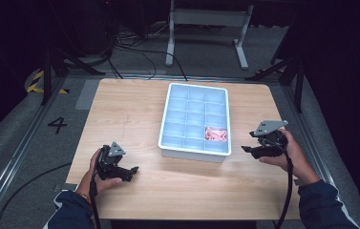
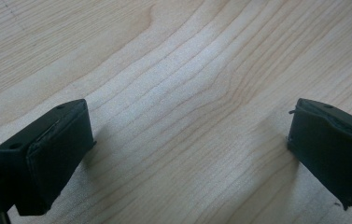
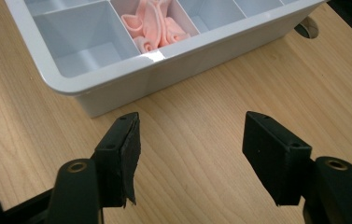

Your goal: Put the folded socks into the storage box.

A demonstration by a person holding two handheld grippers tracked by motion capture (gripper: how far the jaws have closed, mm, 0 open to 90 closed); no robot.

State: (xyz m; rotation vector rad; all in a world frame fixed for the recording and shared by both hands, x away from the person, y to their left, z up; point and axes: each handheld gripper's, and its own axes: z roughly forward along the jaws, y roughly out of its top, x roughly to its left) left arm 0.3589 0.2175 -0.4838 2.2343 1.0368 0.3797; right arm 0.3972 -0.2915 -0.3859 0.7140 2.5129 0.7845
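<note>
Jaws of the left gripper [image 2: 190,154] and right gripper [image 3: 190,154] spread wide, empty, over the table [image 1: 134,109].

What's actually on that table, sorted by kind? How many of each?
Black grippers: 2, left and right
White compartment tray: 1
Pink cloth, in one compartment: 1
Total: 4

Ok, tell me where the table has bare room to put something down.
The broad wood left of the tray, from the far edge to the left claw, is bare. So is the near strip between both hands. Right of the tray is a narrower bare strip, with the right claw at its near end. One compartment holds pink cloth.
</note>
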